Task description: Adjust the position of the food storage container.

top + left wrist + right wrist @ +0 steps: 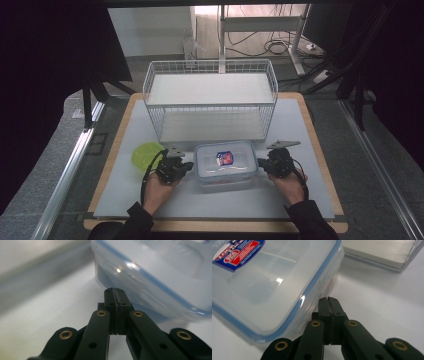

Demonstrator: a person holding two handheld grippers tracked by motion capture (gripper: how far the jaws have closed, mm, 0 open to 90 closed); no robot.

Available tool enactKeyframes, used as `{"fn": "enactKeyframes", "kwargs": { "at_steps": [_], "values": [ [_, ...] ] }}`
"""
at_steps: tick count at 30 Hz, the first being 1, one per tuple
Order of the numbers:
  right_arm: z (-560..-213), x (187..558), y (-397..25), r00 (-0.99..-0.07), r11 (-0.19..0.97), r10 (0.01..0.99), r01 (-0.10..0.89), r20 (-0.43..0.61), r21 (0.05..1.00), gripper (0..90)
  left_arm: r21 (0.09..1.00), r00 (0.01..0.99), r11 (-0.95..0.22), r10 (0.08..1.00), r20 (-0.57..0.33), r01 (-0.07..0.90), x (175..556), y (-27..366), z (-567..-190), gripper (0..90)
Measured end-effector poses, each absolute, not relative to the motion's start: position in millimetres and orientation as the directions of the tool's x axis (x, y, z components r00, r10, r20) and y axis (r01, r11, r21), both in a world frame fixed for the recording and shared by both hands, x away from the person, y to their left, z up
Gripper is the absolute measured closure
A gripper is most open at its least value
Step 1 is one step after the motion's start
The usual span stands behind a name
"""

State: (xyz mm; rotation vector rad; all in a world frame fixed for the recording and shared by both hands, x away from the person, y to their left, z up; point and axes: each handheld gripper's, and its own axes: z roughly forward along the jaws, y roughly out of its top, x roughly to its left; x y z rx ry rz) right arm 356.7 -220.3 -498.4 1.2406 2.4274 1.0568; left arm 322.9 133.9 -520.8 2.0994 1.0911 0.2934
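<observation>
1. Left tool (186, 166) sits at the left end of a clear plastic container (225, 161), its two black jaws pressed together on nothing, tips touching or almost touching the container's side wall.
2. Right tool (261, 165) mirrors it at the right end, jaws likewise closed and empty, tips at the wall just under the lid rim.
3. Between the two tools, the container rests on the white surface (310, 150), just in front of a white wire basket (210, 97). A blue-sealed lid with a red and blue label covers it.
4. A green bowl (145, 154) lies just left of the left tool.
5. Handling, as a judgement: the container looks rigid, light and smooth, so it may slide when pushed. The protruding lid rim or the end clips seem the surest places to take hold.
</observation>
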Motion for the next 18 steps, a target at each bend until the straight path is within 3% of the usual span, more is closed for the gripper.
{"fn": "enactKeyframes", "kwargs": {
  "at_steps": [6,13,18],
  "values": [
    [-497.9,347.2,-216.8,-0.632,0.402,0.767,0.607,0.11,0.686,90.0,0.662,0.605,-0.402,0.79,-0.099,0.633,322.2,124.2,-528.1,90.0],
    [-493.9,322.4,-216.0,-0.645,0.419,0.758,0.59,0.091,0.69,90.0,0.645,0.613,-0.4,0.778,-0.136,0.651,304.1,125.8,-525.6,90.0],
    [-491.0,301.6,-218.2,-0.645,0.429,0.762,0.573,0.061,0.698,90.0,0.635,0.634,-0.442,0.767,-0.099,0.634,297.0,119.6,-528.8,89.9]
  ]
}}
